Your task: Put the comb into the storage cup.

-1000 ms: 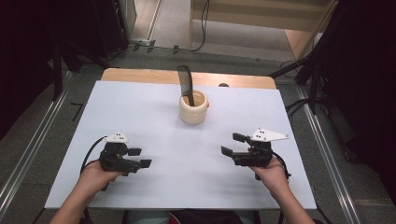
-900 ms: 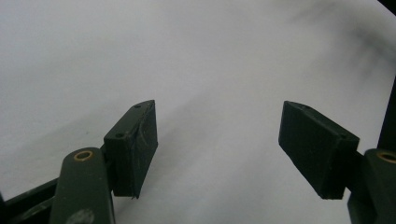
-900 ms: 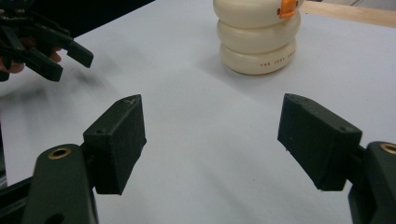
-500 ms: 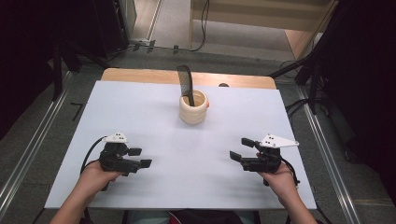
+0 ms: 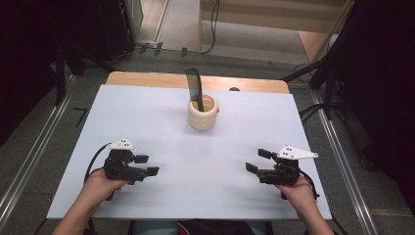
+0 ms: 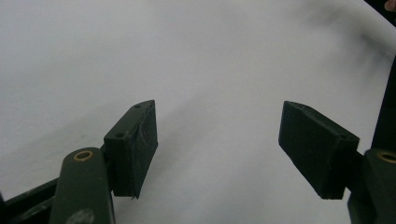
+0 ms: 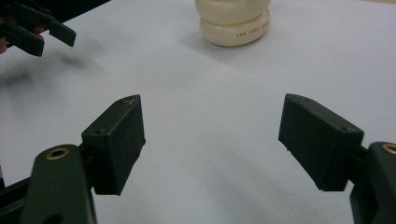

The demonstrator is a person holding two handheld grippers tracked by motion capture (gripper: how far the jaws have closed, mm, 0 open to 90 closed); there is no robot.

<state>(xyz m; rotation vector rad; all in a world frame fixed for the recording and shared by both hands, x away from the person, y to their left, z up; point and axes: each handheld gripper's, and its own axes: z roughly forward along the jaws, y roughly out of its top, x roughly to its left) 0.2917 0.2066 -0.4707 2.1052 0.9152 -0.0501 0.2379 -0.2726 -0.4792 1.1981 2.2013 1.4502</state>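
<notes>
A: High view, item one: cup [image 5: 202, 113], cream, ribbed, matte, standing upright at the far middle of the white table [image 5: 147, 112]. Item two: a dark flat tool [image 5: 195, 88] standing in it, leaning toward the far side.

B: And the grippers?

A: Left gripper [image 5: 147, 165] near the front left, right gripper [image 5: 258, 160] near the front right, both well apart from the cup, black with grey plates. Both sets of jaws stand apart, nothing between them.

B: Left gripper view?

A: Two blocky black pads [image 6: 135, 144], spread wide over bare, smooth table.

B: Right gripper view?

A: Same blocky pads, spread and empty. Cup ahead, glossy here, two rounded bulges, small lettering on the lower one. The left gripper sits at the upper left.

B: Step in hand?

A: I judge it a rest pose, no reach begun. The next move likely calls for a forward reach to the cup, jaws kept wide for its round body, or narrowed for the thin tool.
</notes>
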